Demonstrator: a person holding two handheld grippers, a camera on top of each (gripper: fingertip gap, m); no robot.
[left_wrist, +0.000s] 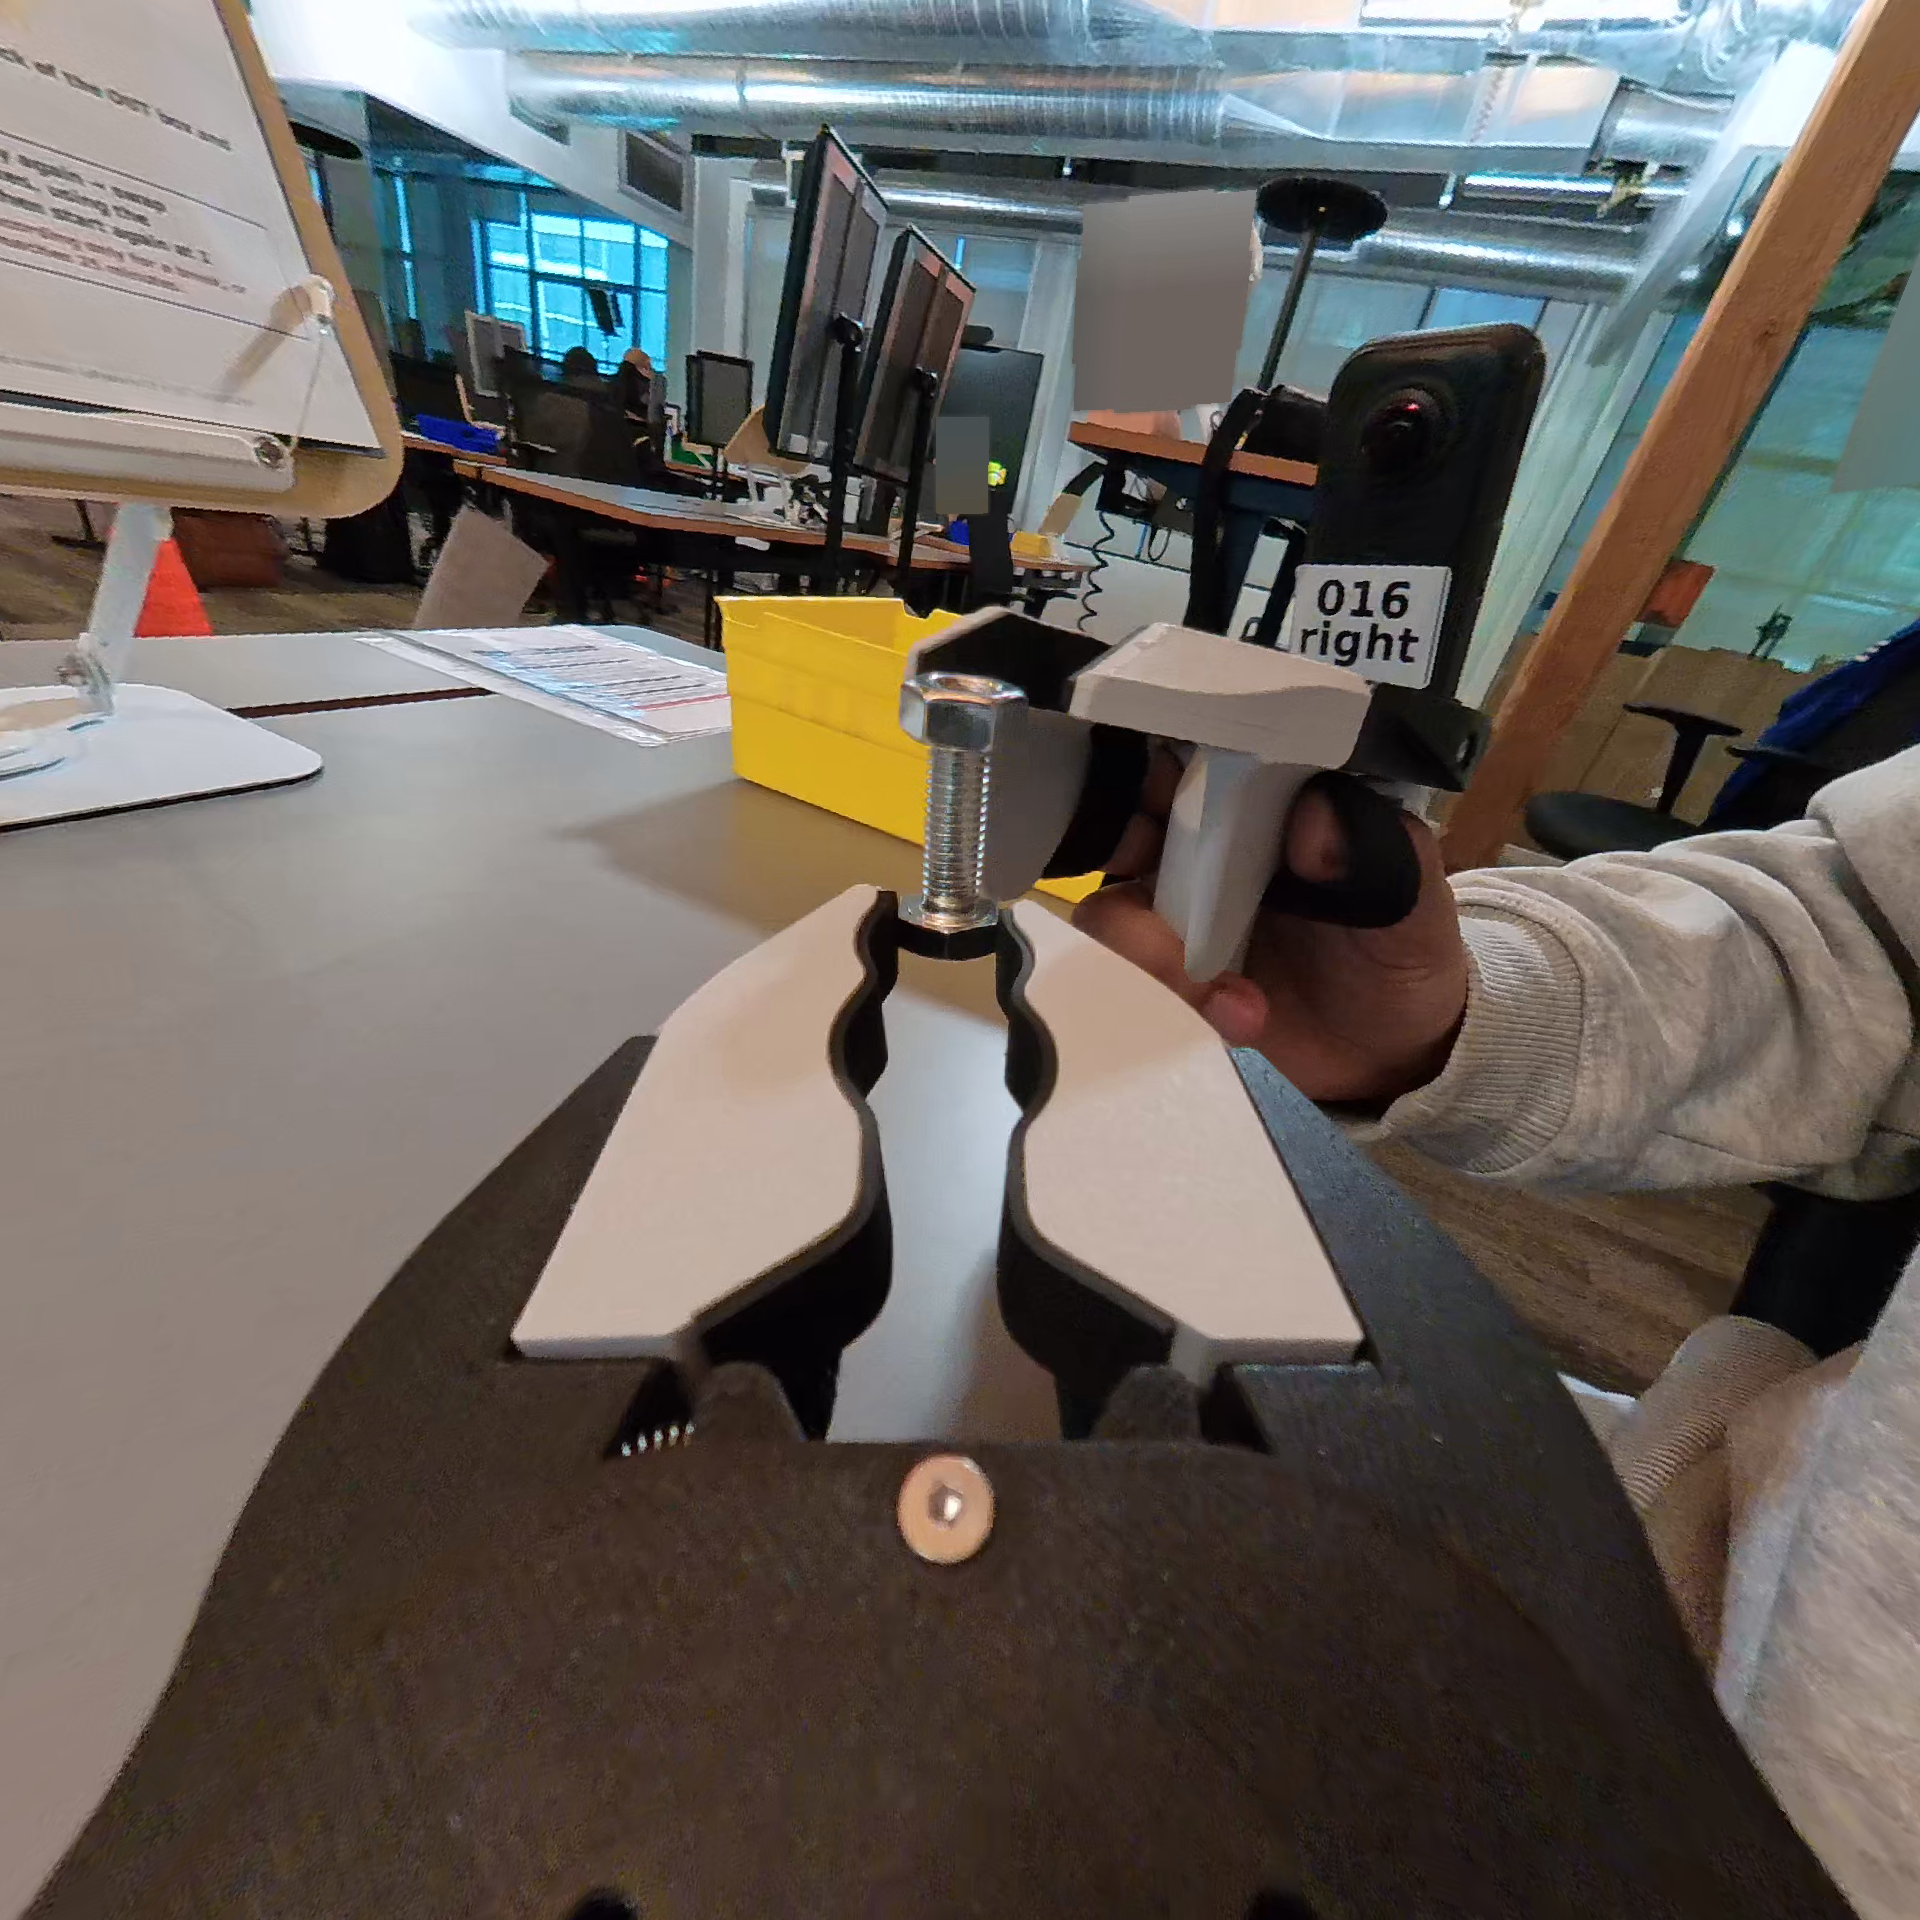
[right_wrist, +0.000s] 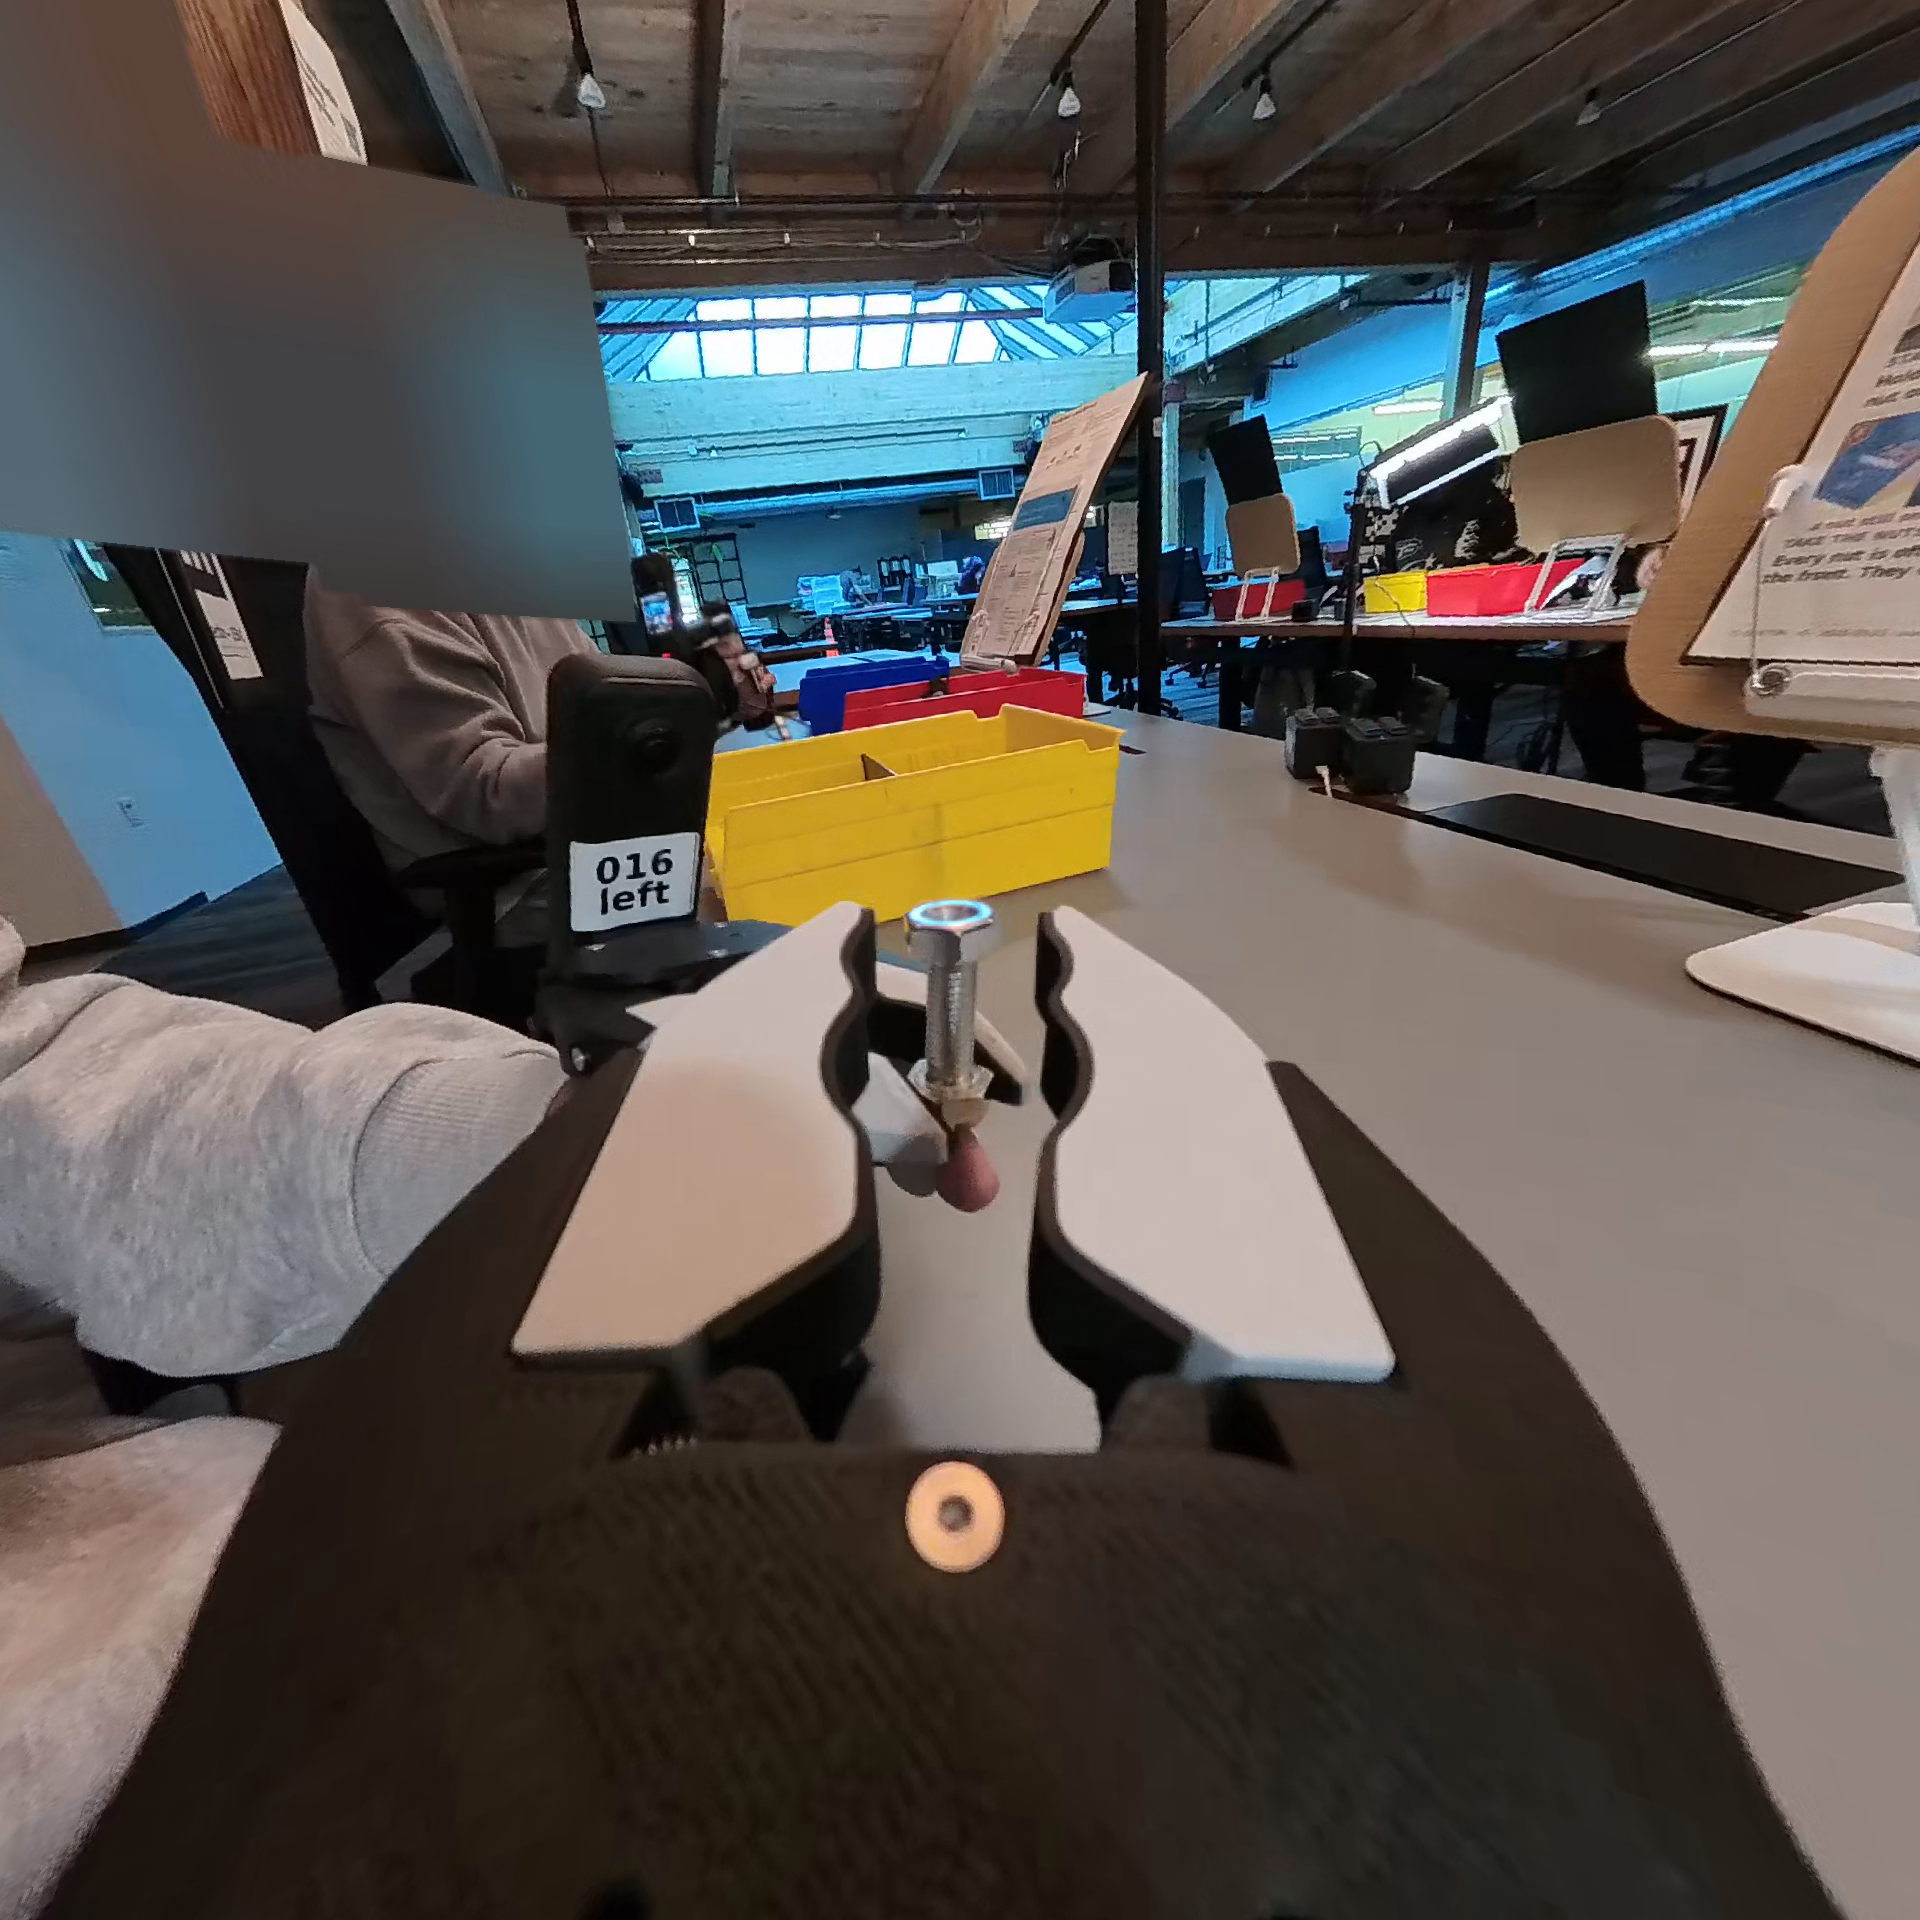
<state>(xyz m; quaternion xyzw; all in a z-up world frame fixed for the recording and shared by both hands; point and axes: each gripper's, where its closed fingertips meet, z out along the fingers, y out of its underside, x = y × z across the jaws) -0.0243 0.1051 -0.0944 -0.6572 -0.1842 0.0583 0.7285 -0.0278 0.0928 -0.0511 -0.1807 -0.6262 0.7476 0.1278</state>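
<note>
A silver hex bolt (left_wrist: 958, 810) stands upright, head on top, with a nut (left_wrist: 945, 916) on its lower thread. My left gripper (left_wrist: 948, 923) is shut on the nut and holds the bolt above the grey table (left_wrist: 364, 935). In the right wrist view, my right gripper (right_wrist: 951, 930) is open, one finger on each side of the bolt head (right_wrist: 948, 920) with a small gap on both sides. The nut (right_wrist: 951, 1086) and the left gripper's tips show below it. In the left wrist view the right gripper's fingers (left_wrist: 1216, 691) reach in from the right at head height, held by a hand in a grey sleeve.
A yellow bin (left_wrist: 810, 686) stands on the table just behind the bolt; it also shows in the right wrist view (right_wrist: 935, 821), with red (right_wrist: 966, 691) and blue (right_wrist: 862, 681) bins behind it. A document stand (left_wrist: 156, 312) is at the left, and a wooden post (left_wrist: 1662, 468) at the right. There is about 4 centimetres between the tips of the two grippers.
</note>
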